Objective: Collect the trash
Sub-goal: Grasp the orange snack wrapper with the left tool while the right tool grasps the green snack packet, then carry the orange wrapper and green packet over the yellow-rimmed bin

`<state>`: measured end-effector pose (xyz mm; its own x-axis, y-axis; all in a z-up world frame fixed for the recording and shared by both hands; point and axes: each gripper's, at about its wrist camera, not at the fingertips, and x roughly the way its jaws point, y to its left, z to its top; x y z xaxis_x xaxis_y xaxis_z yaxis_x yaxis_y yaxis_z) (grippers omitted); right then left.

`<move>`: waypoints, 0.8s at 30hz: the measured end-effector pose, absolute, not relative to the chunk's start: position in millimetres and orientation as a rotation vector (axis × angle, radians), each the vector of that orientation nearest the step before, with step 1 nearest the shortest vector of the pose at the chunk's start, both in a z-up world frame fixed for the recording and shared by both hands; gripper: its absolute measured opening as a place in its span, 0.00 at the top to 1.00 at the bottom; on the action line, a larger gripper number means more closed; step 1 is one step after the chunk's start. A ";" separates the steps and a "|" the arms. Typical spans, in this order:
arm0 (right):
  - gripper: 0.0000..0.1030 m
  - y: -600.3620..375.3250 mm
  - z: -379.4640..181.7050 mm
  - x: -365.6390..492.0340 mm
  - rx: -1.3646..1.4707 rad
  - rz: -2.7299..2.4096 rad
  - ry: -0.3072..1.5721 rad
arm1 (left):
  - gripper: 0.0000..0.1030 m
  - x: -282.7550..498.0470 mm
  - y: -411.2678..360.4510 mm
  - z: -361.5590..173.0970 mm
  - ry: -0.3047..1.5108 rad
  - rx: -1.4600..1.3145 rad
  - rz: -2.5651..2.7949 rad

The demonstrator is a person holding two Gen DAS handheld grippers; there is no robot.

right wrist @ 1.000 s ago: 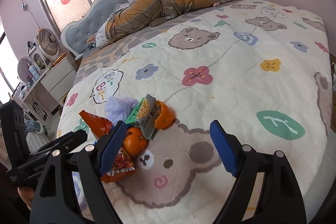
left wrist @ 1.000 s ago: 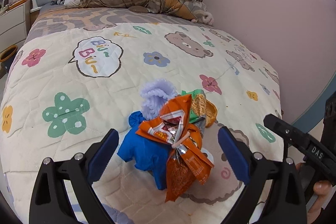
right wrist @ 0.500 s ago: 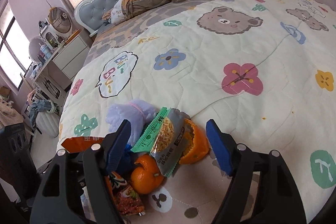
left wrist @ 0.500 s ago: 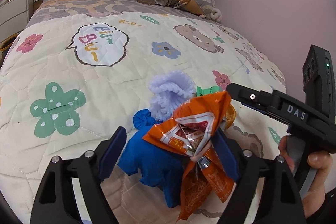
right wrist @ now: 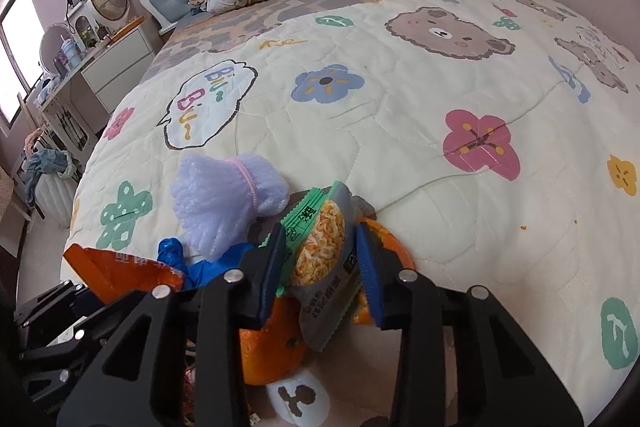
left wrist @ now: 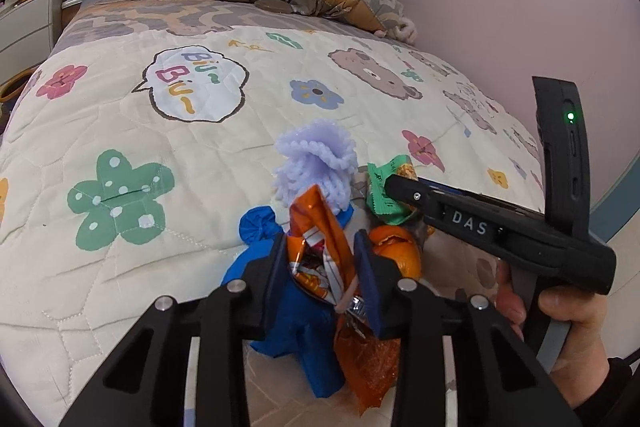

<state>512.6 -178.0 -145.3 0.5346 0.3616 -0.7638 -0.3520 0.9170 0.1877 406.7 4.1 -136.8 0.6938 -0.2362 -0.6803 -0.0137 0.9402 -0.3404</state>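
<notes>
While the quilted bed fills both views from edge to edge, the trash sits as one small heap at the lower centre of each frame, on the near part of the quilt, so both tongs meet it head-on with nothing in between. In the left wrist view the left tongs point down and forward at the heap's near side, and the orange snack wrapper stands between the jaws with its long axis running up the frame, away from the camera; the jaws are closing and the blue pads appear to be pressing its sides. A blue bag lies under it, a lilac foam net just beyond. The right tongs come in from the right of that frame, carried by a hand at lower right. In the right wrist view their jaws are also closing, with the green and grey snack packet between them, its length likewise pointing up the frame, tilted slightly left; the pads look to be touching its edges. Orange peel lies beneath and beside the packet. Judging by this, each hand is nearer its own piece, and a lift straight along each packet's length should free it.
</notes>
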 end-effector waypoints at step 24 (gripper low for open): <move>0.95 -225.9 -127.5 482.0 -0.017 0.197 0.845 | 0.72 346.3 66.1 -110.6 0.738 -0.331 -0.067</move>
